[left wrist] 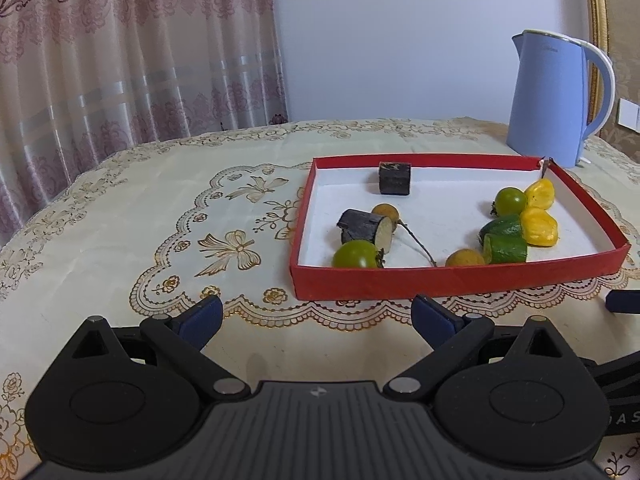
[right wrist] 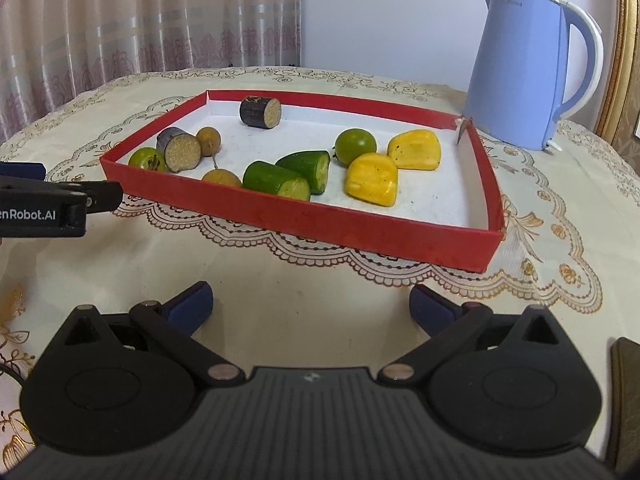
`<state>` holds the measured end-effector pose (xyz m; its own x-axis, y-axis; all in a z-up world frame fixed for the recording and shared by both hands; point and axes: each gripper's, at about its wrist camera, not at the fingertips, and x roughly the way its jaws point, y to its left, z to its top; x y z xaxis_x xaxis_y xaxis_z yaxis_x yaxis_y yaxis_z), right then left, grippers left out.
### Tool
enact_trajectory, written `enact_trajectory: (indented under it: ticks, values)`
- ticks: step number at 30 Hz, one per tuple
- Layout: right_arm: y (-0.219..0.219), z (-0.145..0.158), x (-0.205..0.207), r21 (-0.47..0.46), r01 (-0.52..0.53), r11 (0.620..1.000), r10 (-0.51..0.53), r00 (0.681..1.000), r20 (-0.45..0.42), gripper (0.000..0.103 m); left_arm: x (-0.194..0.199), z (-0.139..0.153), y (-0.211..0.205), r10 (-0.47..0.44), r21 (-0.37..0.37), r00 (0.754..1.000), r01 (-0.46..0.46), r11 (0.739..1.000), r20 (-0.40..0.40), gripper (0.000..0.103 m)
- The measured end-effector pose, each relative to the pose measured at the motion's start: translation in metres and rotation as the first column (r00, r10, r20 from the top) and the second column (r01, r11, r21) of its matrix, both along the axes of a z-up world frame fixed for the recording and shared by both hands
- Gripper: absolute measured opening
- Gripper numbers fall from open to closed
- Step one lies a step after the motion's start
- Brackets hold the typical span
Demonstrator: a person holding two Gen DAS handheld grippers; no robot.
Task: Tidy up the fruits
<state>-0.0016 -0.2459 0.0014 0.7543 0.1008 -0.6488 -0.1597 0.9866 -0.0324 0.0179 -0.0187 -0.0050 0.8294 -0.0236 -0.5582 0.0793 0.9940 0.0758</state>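
Note:
A shallow red tray (left wrist: 440, 278) (right wrist: 320, 220) with a white floor lies on the table. In it are two yellow fruit pieces (right wrist: 372, 179), two cucumber pieces (right wrist: 276, 182), two green tomatoes (right wrist: 355, 146), two dark sugarcane pieces (right wrist: 260, 111) and two brown longans (right wrist: 209, 140). My left gripper (left wrist: 318, 316) is open and empty, just short of the tray's near wall. My right gripper (right wrist: 310, 306) is open and empty, near the tray's front. The left gripper also shows at the left edge of the right wrist view (right wrist: 60, 200).
A blue electric kettle (left wrist: 554, 98) (right wrist: 528, 68) stands behind the tray's far right corner. A cream embroidered tablecloth (left wrist: 180, 220) covers the round table. Curtains (left wrist: 120, 60) hang behind on the left. A dark object (right wrist: 626, 392) sits at the right edge.

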Motion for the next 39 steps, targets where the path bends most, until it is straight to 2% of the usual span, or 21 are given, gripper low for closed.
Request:
enact_trajectory:
  ticks: [6, 13, 14, 15, 18, 20, 22, 26, 27, 29, 31, 34, 36, 38, 39]
  values:
    - [-0.001, 0.001, 0.000, -0.004, 0.000, 1.000, 0.000, 1.000, 0.011, 0.103, -0.007, -0.001, -0.006, -0.032, -0.001, 0.999, 0.032, 0.999, -0.006, 0.101]
    - [-0.002, 0.019, -0.015, 0.032, -0.008, 0.999, 0.003, 0.990, 0.143, 0.101, -0.011, -0.001, -0.008, -0.032, 0.024, 0.999, 0.032, 0.999, 0.001, 0.101]
    - [-0.002, 0.023, -0.018, 0.041, -0.010, 0.999, 0.003, 0.985, 0.170, 0.097, -0.010, 0.000, -0.007, -0.029, 0.025, 1.000, 0.029, 0.999, 0.002, 0.101]
    - [-0.003, 0.026, -0.019, 0.050, -0.010, 0.999, 0.001, 0.983, 0.185, 0.087, -0.010, 0.000, -0.007, -0.025, 0.027, 1.000, 0.025, 0.999, 0.002, 0.101]
    - [-0.002, 0.030, -0.017, 0.049, -0.029, 0.998, 0.020, 0.985, 0.173, 0.069, -0.009, 0.000, -0.005, -0.017, 0.028, 1.000, 0.017, 0.999, 0.003, 0.101]
    - [0.002, 0.028, -0.014, 0.011, -0.058, 0.998, 0.055, 0.987, 0.154, 0.072, -0.009, 0.001, -0.004, -0.017, 0.027, 1.000, 0.017, 1.000, 0.002, 0.101]
    - [0.006, 0.024, -0.012, 0.011, -0.079, 0.997, 0.077, 0.987, 0.139, 0.088, -0.009, 0.001, -0.005, -0.018, 0.027, 1.000, 0.018, 0.999, 0.001, 0.101]
    - [0.014, 0.019, -0.004, -0.010, -0.097, 0.995, 0.098, 0.989, 0.112, 0.089, -0.011, 0.001, -0.011, -0.017, 0.045, 1.000, 0.017, 0.999, 0.001, 0.101]
    - [0.014, 0.018, -0.001, -0.007, -0.098, 0.995, 0.099, 0.990, 0.103, 0.091, -0.012, 0.000, -0.013, -0.007, 0.060, 1.000, 0.007, 0.998, 0.007, 0.101]
    - [0.010, 0.015, 0.004, 0.013, -0.090, 0.996, 0.089, 0.992, 0.086, 0.101, -0.012, 0.000, -0.013, 0.000, 0.076, 1.000, -0.001, 0.997, 0.014, 0.101]
    - [0.006, 0.010, 0.007, 0.038, -0.096, 0.995, 0.093, 0.994, 0.062, 0.103, -0.012, 0.003, -0.009, 0.002, 0.047, 1.000, -0.002, 0.999, 0.009, 0.101]
    - [0.005, 0.014, 0.001, 0.031, -0.077, 0.997, 0.074, 0.993, 0.093, 0.103, -0.012, 0.004, -0.006, 0.000, 0.031, 1.000, 0.000, 1.000, 0.005, 0.101]
    - [0.006, 0.013, 0.000, 0.000, -0.076, 0.997, 0.076, 0.993, 0.086, 0.103, -0.011, 0.004, -0.006, 0.009, 0.038, 1.000, -0.009, 0.999, 0.006, 0.101]
    - [0.011, 0.005, 0.004, -0.071, -0.081, 0.994, 0.083, 0.996, 0.036, 0.103, -0.011, 0.003, -0.005, 0.006, 0.034, 1.000, -0.006, 0.999, 0.004, 0.101]
    - [0.012, 0.002, 0.003, -0.078, -0.082, 0.994, 0.084, 0.996, 0.030, 0.103, -0.012, 0.003, -0.005, 0.002, 0.031, 1.000, -0.002, 1.000, 0.002, 0.101]
